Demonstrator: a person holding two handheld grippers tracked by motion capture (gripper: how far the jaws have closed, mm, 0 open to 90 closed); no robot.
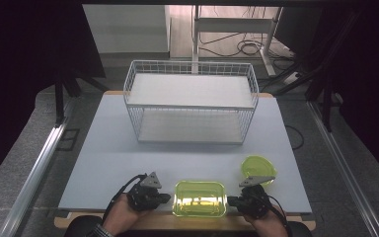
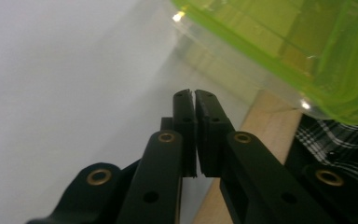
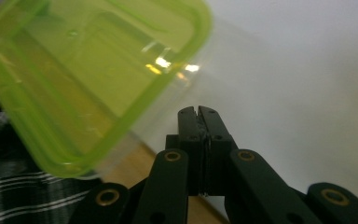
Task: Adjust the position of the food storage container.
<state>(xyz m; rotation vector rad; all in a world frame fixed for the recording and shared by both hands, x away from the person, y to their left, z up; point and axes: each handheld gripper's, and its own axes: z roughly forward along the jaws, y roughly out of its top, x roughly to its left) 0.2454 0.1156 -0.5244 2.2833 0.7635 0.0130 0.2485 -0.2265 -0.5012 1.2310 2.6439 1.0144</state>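
**Green container flanked by two closed grippers at the table's near edge**

Where the table [image 1: 108,163] meets the person's side, a rectangular green container [image 1: 200,198] is seen lying flat, at about 6 o'clock on the pale tabletop in the high view. Just beside it at 9 o'clock, the left gripper [image 1: 165,198] is held in a hand, its jaws pointed toward the container's short side. In the left gripper view the jaws are pressed together with nothing gripped between them, and the container's clear wall and green rim [image 2: 307,51] are seen close ahead at 1 o'clock; whether the tips touch it cannot be told. At 3 o'clock of the container, the right gripper [image 1: 232,200] is pointed inward in the same way. Its jaws are likewise seen closed and empty in the right gripper view, with the container [image 3: 84,70] close ahead at 10 o'clock. A checked sleeve [image 1: 97,229] is visible at the bottom edge.

A little farther, at 1 o'clock from the container, a round green lid-like dish [image 1: 258,168] is seen on the table behind the right gripper. Farther still, at 12 o'clock, a white wire basket rack [image 1: 191,101] is stood across the table's far half.
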